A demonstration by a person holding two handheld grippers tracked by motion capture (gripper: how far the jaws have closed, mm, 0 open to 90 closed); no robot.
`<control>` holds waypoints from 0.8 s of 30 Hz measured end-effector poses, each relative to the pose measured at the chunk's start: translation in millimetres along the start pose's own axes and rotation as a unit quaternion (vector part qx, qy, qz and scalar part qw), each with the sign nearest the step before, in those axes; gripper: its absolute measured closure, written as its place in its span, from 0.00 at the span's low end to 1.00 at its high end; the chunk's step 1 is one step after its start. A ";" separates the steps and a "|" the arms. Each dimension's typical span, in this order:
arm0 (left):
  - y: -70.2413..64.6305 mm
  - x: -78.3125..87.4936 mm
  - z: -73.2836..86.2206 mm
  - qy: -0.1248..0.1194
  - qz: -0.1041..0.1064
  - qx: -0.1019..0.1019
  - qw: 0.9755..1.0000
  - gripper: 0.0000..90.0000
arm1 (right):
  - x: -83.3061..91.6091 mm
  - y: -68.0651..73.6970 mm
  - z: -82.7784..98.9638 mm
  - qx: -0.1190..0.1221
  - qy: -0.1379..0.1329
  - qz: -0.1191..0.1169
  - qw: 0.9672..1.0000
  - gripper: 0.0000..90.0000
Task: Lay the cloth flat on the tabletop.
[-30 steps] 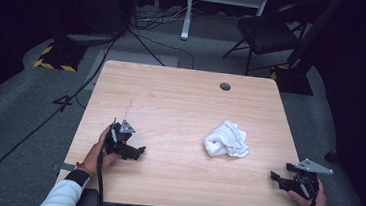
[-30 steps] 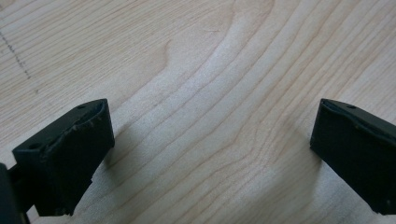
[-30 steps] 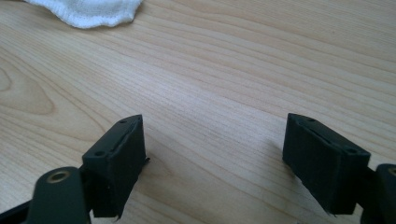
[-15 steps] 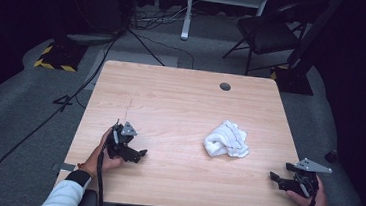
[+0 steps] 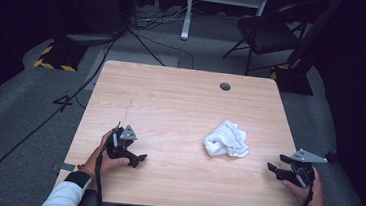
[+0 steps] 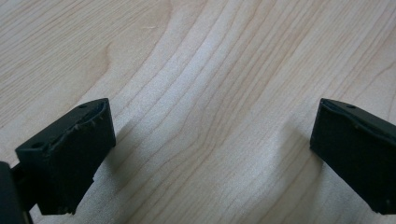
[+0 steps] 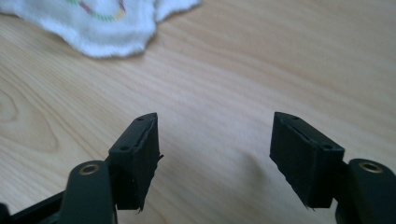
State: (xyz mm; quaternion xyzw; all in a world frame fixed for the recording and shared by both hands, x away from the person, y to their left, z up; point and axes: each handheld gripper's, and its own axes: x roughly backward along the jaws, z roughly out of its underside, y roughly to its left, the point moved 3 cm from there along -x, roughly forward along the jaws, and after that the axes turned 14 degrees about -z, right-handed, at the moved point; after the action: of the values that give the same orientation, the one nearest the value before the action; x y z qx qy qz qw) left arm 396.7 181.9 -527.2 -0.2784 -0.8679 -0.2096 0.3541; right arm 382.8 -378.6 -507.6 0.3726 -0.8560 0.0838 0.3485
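While the white cloth lies crumpled right of the table's middle, the right gripper rests near it, jaws apart but just closing on nothing; the left gripper gapes wide, empty.

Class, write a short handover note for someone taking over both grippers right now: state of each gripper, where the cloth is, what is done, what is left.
Left gripper: open, nothing between its jaws, low over bare wood at the table's near left.
Right gripper: open and empty at the near right edge, pointing toward the cloth; its jaws have just been closing a little.
White cloth: crumpled in a heap right of centre, apart from both grippers.
Done: nothing yet; cloth untouched.
Left: likely reach in and take hold of the cloth, the right gripper being nearer.
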 end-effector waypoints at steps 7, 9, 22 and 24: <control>-0.5 0.3 0.2 0.001 0.000 0.001 1.000 0.00 | -16.3 14.5 -47.5 0.021 -0.009 -0.023 0.999 0.46; -0.8 1.0 0.8 0.001 0.000 -0.001 1.000 0.00 | -25.2 20.2 -58.5 0.034 -0.004 -0.027 0.999 0.47; -2.2 3.9 3.9 0.000 0.004 -0.004 1.000 0.00 | -70.3 26.0 -82.7 0.023 0.027 -0.043 0.998 0.55; -2.1 3.9 3.9 0.000 0.004 -0.004 1.000 0.00 | -73.3 23.5 -74.7 0.012 0.035 -0.053 0.998 0.56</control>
State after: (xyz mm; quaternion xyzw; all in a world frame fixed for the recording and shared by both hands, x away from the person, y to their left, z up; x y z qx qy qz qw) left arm 391.1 183.8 -527.3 -0.2837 -0.8657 -0.2118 0.3537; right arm 441.5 -289.4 -497.6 0.4183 -0.8212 0.0883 0.3779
